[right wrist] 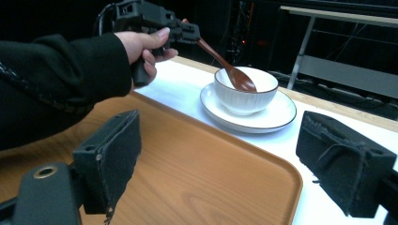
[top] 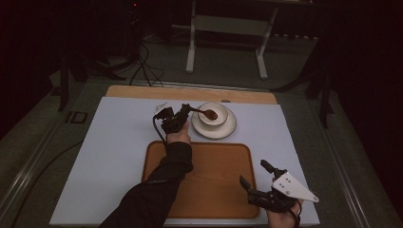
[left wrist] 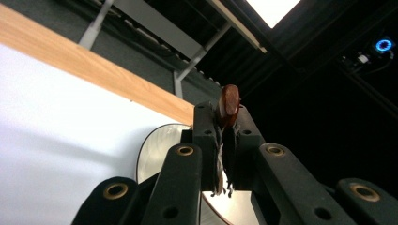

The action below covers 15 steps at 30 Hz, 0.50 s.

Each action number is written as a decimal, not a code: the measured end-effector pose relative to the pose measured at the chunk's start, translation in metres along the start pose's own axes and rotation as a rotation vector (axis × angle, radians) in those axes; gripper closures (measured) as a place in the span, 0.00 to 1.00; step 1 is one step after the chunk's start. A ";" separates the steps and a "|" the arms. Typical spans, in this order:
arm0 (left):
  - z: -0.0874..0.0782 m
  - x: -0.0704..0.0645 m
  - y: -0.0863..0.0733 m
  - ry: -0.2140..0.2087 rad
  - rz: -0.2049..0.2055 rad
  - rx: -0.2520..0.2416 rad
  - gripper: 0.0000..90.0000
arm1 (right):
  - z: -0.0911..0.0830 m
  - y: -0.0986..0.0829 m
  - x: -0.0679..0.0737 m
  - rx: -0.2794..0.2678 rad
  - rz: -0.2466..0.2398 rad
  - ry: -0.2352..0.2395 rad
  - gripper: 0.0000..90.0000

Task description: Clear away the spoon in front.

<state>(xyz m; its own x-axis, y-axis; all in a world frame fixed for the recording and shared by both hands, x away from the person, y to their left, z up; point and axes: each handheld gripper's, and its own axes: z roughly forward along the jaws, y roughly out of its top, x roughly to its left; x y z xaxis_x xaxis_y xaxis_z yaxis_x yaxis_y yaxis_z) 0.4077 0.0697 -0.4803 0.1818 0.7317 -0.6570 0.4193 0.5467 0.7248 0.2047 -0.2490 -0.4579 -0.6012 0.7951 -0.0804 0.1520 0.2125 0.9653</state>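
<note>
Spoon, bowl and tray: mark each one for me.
spoon (right wrist: 240,80), right gripper view, on its brown scoop.
bowl (right wrist: 246,101), right gripper view, on its ribbed white outer wall.
tray (top: 214,180), high view, on its bare wooden floor.

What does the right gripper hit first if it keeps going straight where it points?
Probably the white bowl on its saucer, past the bare wooden tray. The right gripper is open; depth is uncertain.

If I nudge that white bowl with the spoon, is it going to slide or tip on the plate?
The bowl looks like glazed ceramic sitting loose on a smooth plate, so it would probably slide rather than tip; its wide, low shape favours that. It likely chips if knocked hard. The wooden spoon, held in the left gripper, looks stiff enough to push it.
</note>
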 end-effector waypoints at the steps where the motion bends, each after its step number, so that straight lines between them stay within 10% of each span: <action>1: -0.003 -0.001 0.003 -0.004 0.006 -0.004 0.93 | 0.000 0.000 0.000 0.001 0.000 0.000 0.16; 15: -0.035 -0.007 0.038 -0.099 0.122 0.050 0.93 | 0.002 0.000 0.001 0.001 -0.005 -0.002 0.16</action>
<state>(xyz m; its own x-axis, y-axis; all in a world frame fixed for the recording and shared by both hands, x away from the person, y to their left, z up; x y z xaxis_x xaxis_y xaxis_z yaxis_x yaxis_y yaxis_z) 0.3912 0.0993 -0.4410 0.3194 0.7465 -0.5837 0.4320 0.4335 0.7908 0.2061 -0.2470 -0.4585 -0.6002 0.7953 -0.0856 0.1497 0.2168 0.9647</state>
